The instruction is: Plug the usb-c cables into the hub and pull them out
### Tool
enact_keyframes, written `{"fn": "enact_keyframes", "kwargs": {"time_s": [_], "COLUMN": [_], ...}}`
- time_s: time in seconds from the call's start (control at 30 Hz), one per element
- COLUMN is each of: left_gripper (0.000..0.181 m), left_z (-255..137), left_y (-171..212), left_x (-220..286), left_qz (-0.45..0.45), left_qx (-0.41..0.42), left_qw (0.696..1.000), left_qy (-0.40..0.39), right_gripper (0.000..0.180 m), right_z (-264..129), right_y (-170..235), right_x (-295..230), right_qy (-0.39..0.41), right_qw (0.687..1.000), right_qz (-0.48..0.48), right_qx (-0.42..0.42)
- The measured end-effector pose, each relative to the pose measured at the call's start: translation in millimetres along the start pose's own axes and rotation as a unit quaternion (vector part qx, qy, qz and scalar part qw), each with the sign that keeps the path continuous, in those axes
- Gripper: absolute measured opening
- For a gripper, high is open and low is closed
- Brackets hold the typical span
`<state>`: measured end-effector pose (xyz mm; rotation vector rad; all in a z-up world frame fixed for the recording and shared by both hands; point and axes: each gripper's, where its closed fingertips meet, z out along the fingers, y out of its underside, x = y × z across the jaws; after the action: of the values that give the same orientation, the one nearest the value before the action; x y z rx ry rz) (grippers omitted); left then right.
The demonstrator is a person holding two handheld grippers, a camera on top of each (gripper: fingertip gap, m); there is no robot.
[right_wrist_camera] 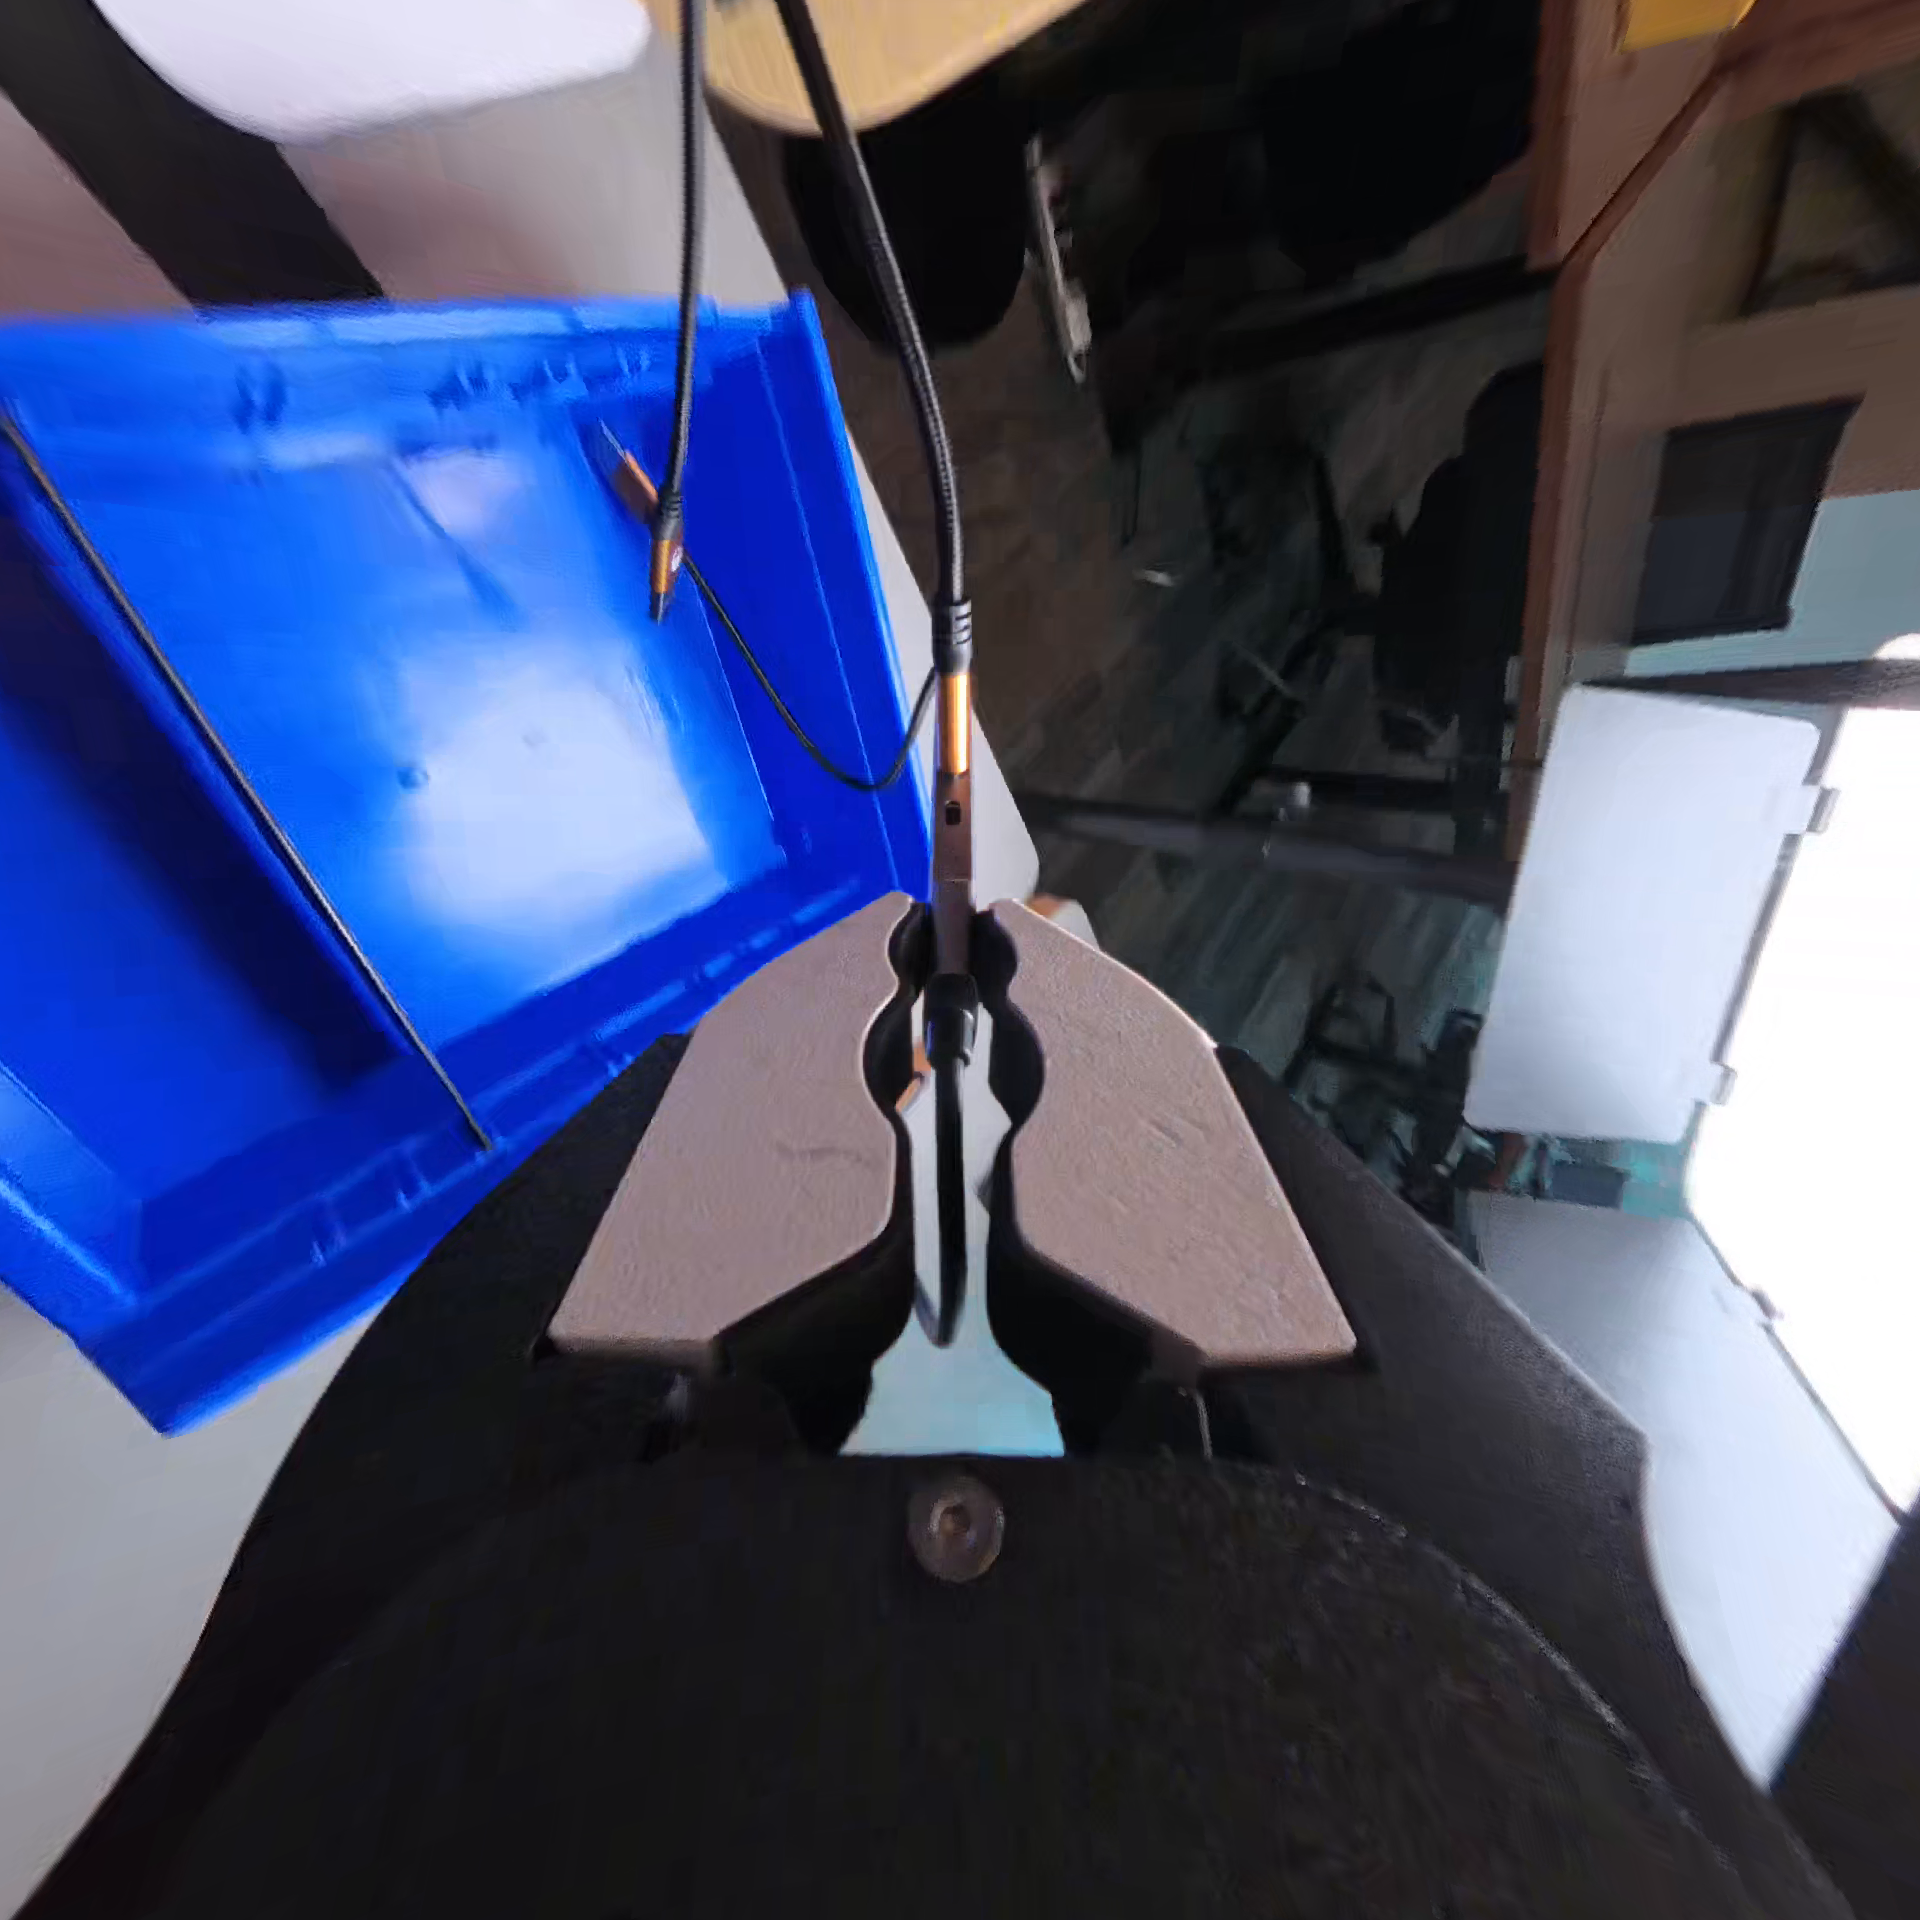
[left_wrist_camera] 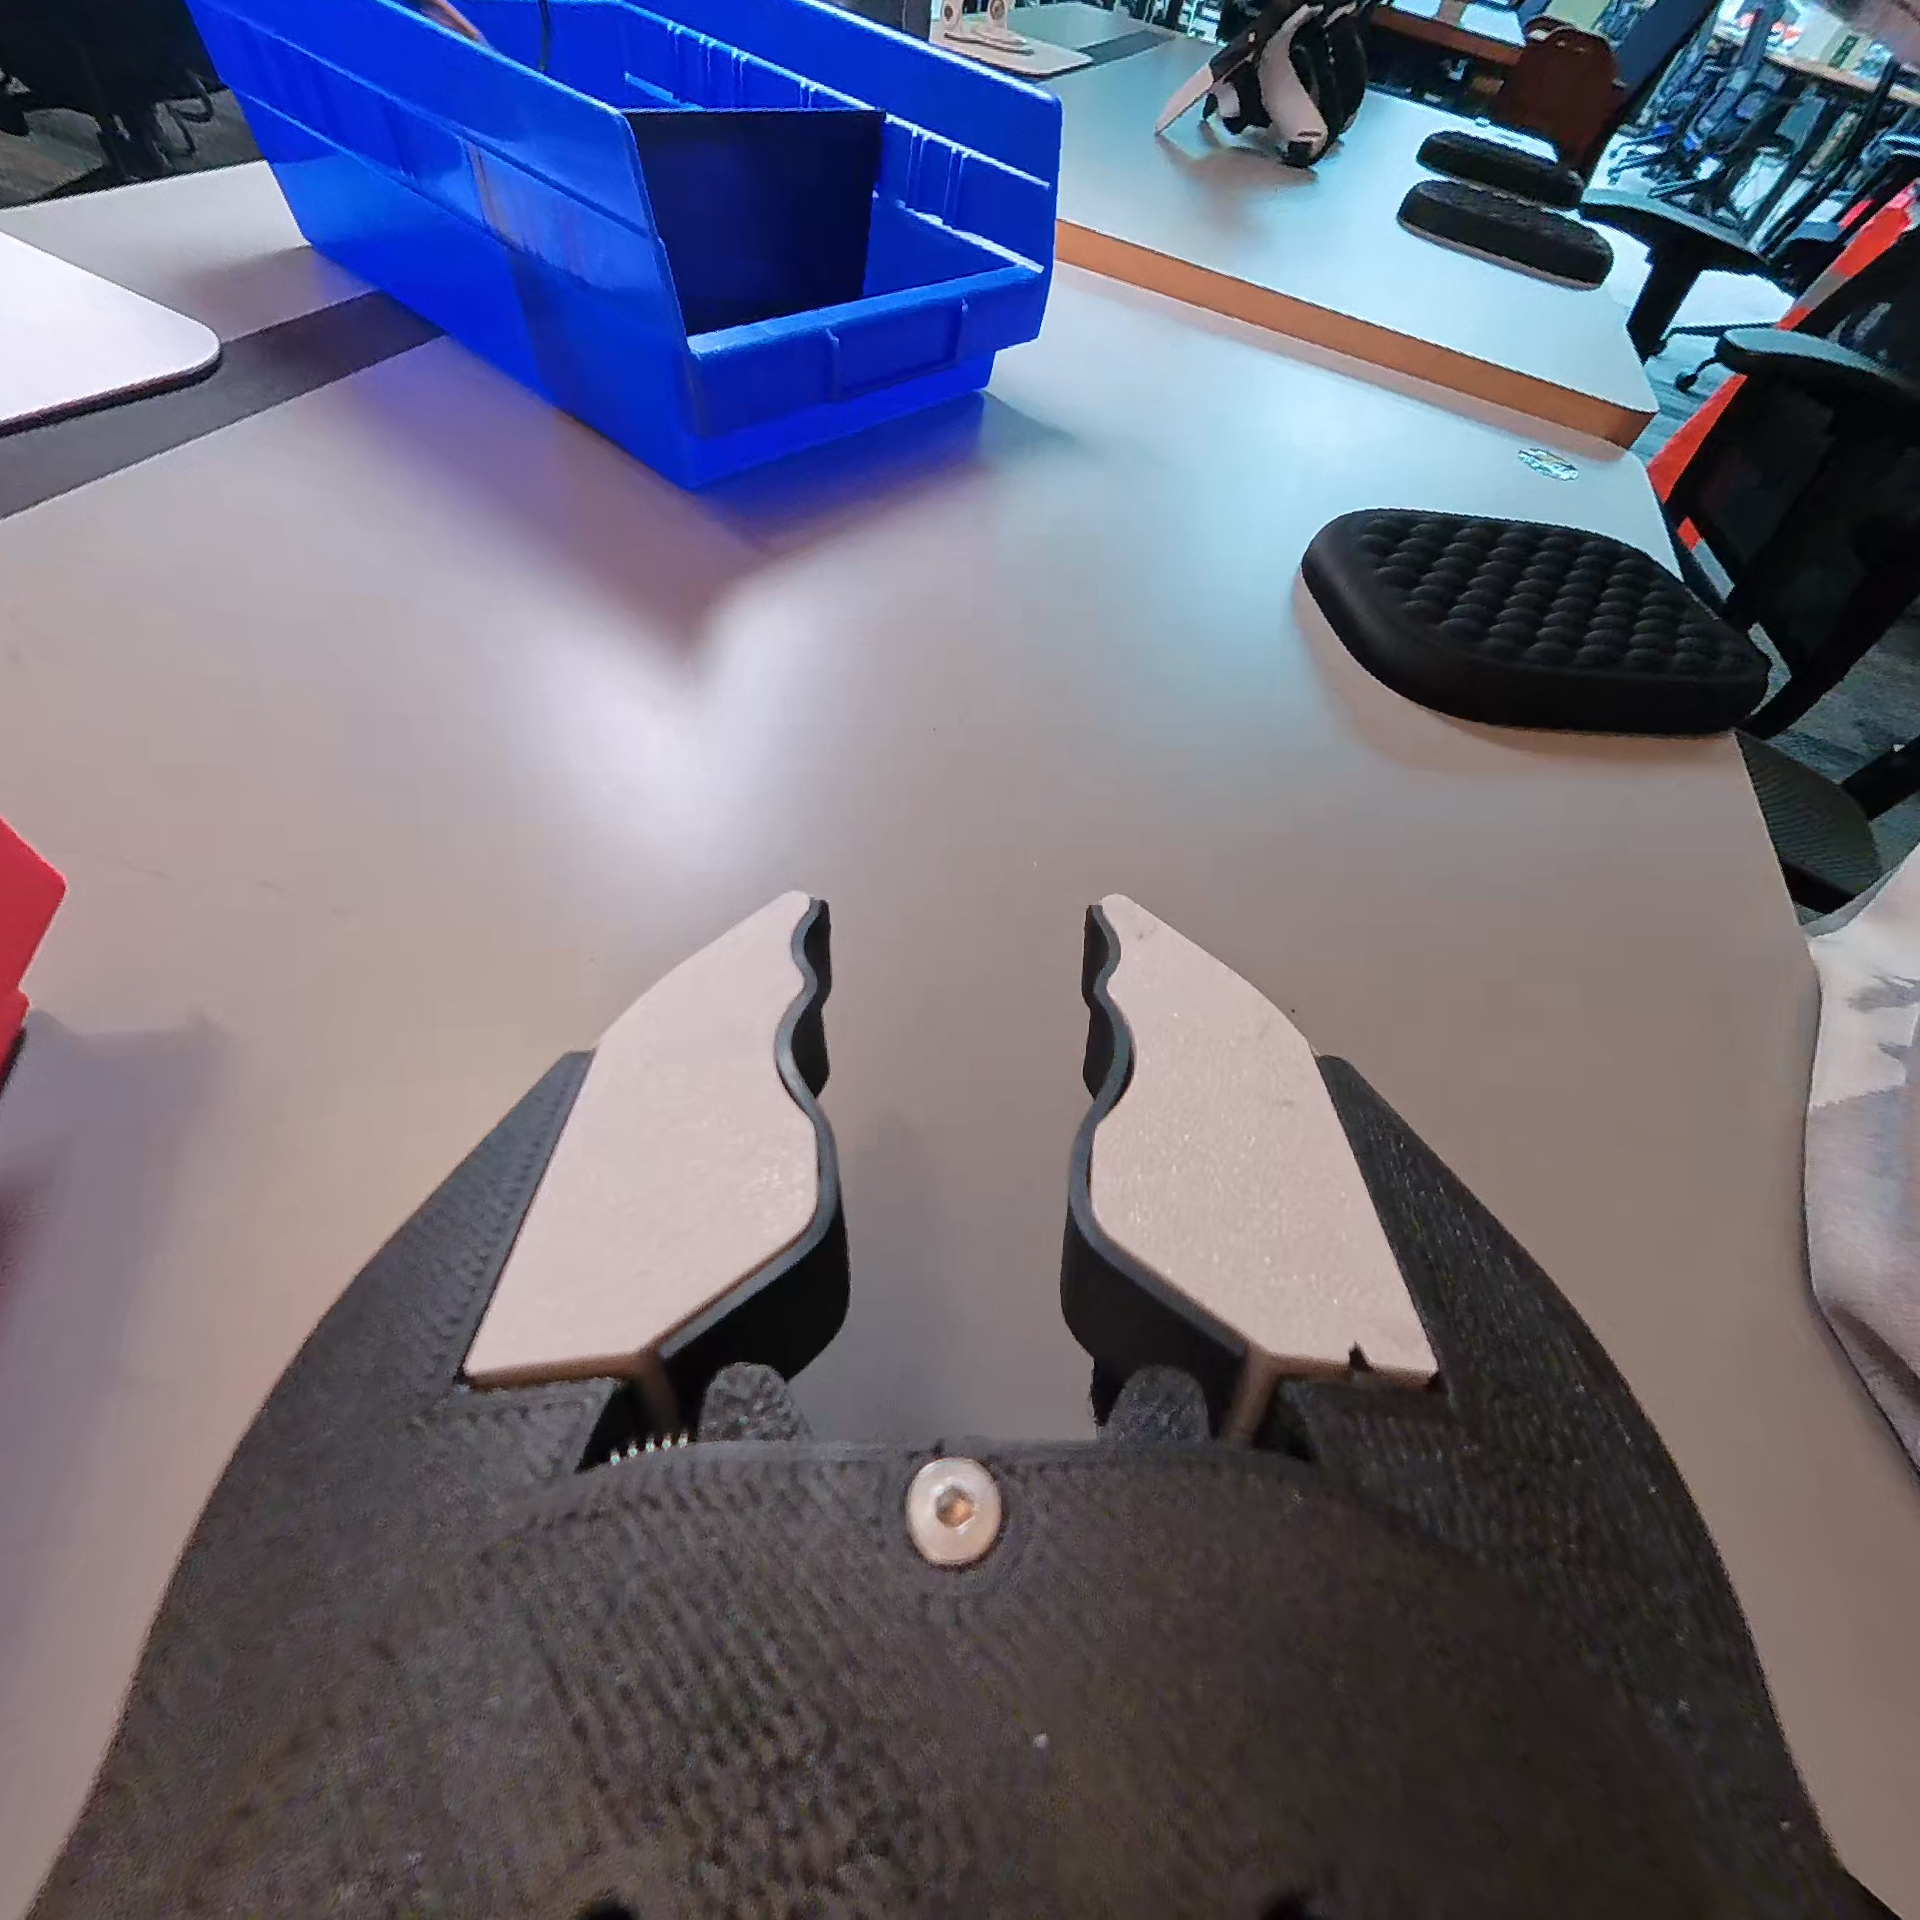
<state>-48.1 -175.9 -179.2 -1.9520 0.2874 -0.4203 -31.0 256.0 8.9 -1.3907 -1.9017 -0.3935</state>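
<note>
In the left wrist view, a red block (left_wrist_camera: 26,935) shows at the left edge of the grey tabletop (left_wrist_camera: 935,675), a blue bin (left_wrist_camera: 665,239) with a dark divider stands ahead to the left, and a black bumpy pad (left_wrist_camera: 1527,623) lies to the right near office chairs. The left claw (left_wrist_camera: 956,935) hangs over bare tabletop with its jaws well apart, holding nothing.

The right wrist view is tilted and blurred. The bin (right_wrist_camera: 416,727) fills its left side. One braided cable (right_wrist_camera: 686,312) hangs over it, its orange plug (right_wrist_camera: 665,561) loose in the air. Just right of it, a second cable (right_wrist_camera: 914,364) runs down through an orange plug (right_wrist_camera: 951,717) into what seems to be the hub (right_wrist_camera: 951,883), a slim dark piece seen edge-on. The right claw (right_wrist_camera: 951,920) is closed on it at the fingertips, and a thin lead loops back between the fingers.
</note>
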Motion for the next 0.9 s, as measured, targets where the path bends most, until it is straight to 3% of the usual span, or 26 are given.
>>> {"fn": "enact_keyframes", "kwargs": {"time_s": [0.17, 0.33, 0.47, 0.57, 0.7, 0.9], "left_gripper": [0.046, 0.046, 0.046, 0.046, 0.046, 0.047], "left_z": [-1, -1, 0, 1, -2, -3], "left_y": [-1, -1, 1, 1, -1, -2], "left_x": [0, 0, 1, 0, -2, -6], "left_qz": [0.006, 0.006, 0.003, 0.0, 0.002, 0.005], "left_qx": [0.003, 0.003, -0.002, -0.004, 0.005, 0.005], "left_qw": [1.0, 1.0, 1.0, 1.0, 1.0, 1.0], "left_qy": [-0.005, -0.005, 0.0, 0.0, -0.011, -0.028], "right_gripper": [0.009, 0.009, 0.01, 0.028, 0.043, 0.046], "right_z": [31, 76, 81, 83, 62, -16], "right_y": [-25, 27, 52, 62, 43, 4], "right_x": [-27, -72, -109, -132, -135, -118], "right_qy": [-0.041, -0.093, -0.156, -0.16, -0.165, -0.13], "right_qw": [0.985, 0.984, 0.98, 0.985, 0.982, 0.952], "right_qz": [0.106, 0.136, 0.124, 0.058, 0.076, 0.158], "right_qx": [0.126, 0.061, 0.029, -0.009, 0.053, 0.225]}}
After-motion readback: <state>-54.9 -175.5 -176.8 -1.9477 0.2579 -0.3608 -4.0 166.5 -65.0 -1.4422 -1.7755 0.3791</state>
